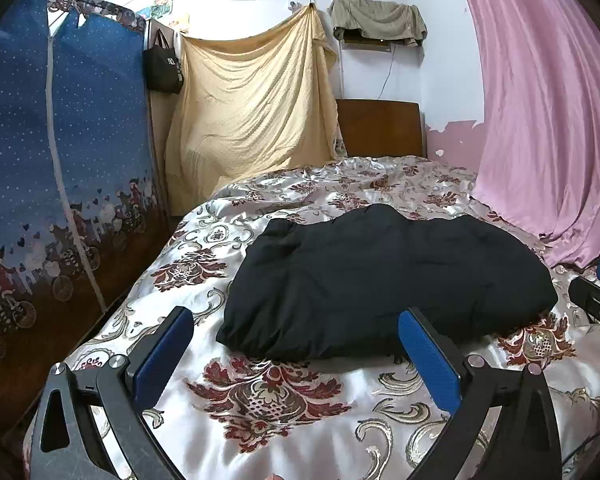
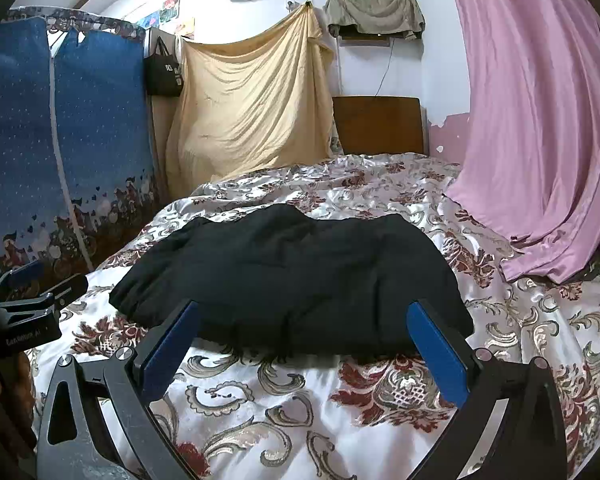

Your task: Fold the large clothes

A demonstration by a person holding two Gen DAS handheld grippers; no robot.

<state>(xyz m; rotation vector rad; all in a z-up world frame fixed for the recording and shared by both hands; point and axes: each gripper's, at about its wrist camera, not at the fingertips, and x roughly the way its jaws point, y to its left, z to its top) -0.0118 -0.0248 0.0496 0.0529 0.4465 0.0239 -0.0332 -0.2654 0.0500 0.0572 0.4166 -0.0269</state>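
A dark navy, almost black, bulky cloth garment [image 1: 384,284] lies folded into a rough, puffy rectangle on the bed [image 1: 268,396], which is covered by a shiny white satin quilt with dark red and gold floral ornaments. The garment sits around the middle of the bed, its long side running across from the left edge toward the right edge, with bare quilt showing on all sides.

The left tool [image 1: 296,352], a black frame with blue pads, has its fingers [image 1: 165,354] spread wide and holds nothing; it hangs over the near part of the bed, just short of the garment's near-left corner. The right tool [image 2: 306,346] is likewise spread wide and empty, its blue-padded fingers [image 2: 436,350] framing the garment's near edge without gripping it. Whether the fingertips touch the cloth cannot be told.

In the right wrist view the left tool appears at the left border, over the bed's left edge.

A blue fabric wardrobe with a cartoon bicycle print [image 1: 60,152] stands along the bed's left side. A pale yellow draped sheet [image 1: 252,108] hangs beyond the far-left corner, a brown wooden headboard [image 1: 380,128] stands at the far edge, and a pink curtain [image 1: 548,112] falls onto the bed's right edge.
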